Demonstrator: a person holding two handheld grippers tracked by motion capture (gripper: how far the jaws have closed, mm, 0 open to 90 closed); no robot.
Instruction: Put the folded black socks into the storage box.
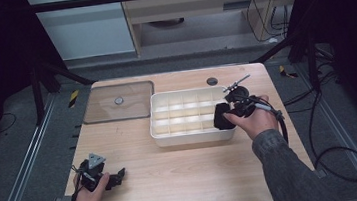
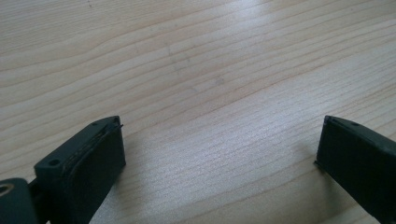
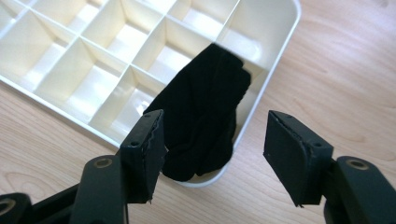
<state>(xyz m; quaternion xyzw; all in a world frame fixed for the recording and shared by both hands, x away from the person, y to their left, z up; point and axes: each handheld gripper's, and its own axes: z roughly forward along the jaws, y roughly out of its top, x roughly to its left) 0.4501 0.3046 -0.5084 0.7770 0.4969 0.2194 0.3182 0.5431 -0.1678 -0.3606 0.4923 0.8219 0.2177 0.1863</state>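
A rolled black fabric sock (image 3: 201, 116) lies in the corner compartment of the cream plastic divided tray (image 3: 275, 42), draped over its rim, toward the desk's (image 1: 184, 175) right edge. The right gripper (image 3: 212, 154) hovers just above, jaws released. The left gripper (image 2: 219, 154), jaws also released, rests near the desk's front-left corner.

desk (image 1: 184, 170): pale wood | white divided tray (image 1: 162, 132) sits centre-right | clear lid (image 1: 119, 101) lies flat at back-left | left hand-held gripper (image 1: 114, 179) rests front-left
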